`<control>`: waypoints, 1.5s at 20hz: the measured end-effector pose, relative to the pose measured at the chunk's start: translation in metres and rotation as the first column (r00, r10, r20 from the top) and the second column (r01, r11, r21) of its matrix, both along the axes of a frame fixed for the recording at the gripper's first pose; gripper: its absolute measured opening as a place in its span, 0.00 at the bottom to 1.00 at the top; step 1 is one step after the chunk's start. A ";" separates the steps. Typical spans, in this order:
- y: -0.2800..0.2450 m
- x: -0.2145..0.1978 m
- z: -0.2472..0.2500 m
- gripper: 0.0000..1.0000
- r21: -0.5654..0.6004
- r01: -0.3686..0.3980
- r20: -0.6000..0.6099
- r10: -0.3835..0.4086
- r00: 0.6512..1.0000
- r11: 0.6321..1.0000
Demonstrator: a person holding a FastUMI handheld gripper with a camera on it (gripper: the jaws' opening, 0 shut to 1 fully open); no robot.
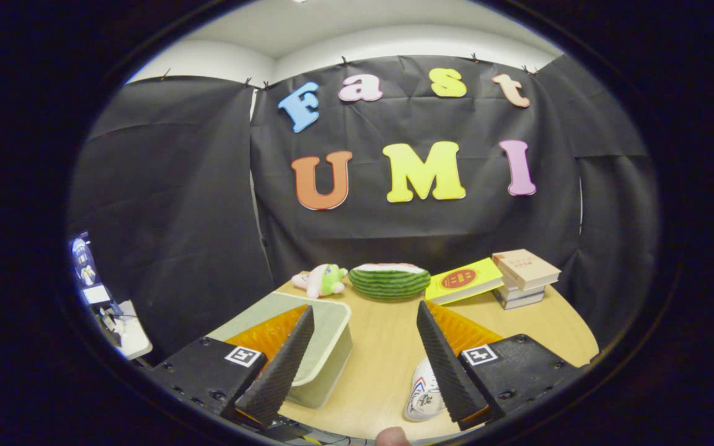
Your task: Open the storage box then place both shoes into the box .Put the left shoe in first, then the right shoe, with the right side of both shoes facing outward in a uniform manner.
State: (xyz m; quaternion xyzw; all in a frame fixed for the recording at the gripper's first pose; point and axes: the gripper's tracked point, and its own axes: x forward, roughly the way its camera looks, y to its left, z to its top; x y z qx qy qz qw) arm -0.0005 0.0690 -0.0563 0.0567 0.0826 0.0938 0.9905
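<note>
Spread wide, the claw (363,362) holds nothing; bare wooden table (382,353) shows between its two black ribbed fingers (282,365). Behind each finger an orange ribbed part and a black block with a square marker can be seen.

Just beside the left finger, partly behind it, stands the pale green storage box (326,347). Its top looks like a flat pale surface with a raised rim; I cannot tell if this is a closed lid, and nothing of its inside is visible. Near the tip side of the right finger, low on the table, lies a white shoe (424,396) with red and blue stripes, partly covered by that finger.

Beyond the fingers, at the far edge of the table, several things stand in a row: a small white and green plush toy (321,279), then a watermelon-slice cushion (389,280), then a yellow book (463,280) with a red circle, leaning against a stack of books (523,279). They are well apart from the box and the shoe.

A fingertip (392,437) of the person shows below the claw.
</note>
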 end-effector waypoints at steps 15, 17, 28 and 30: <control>0.087 0.016 -0.125 0.80 0.283 -0.176 -0.375 0.278 0.884 0.943; 0.092 0.020 -0.133 0.74 0.320 -0.170 -0.399 0.296 0.868 0.932; 0.097 0.027 -0.125 0.06 0.602 -0.020 -0.440 0.352 0.826 0.798; 0.098 0.027 -0.118 0.06 0.605 -0.022 -0.434 0.352 0.829 0.796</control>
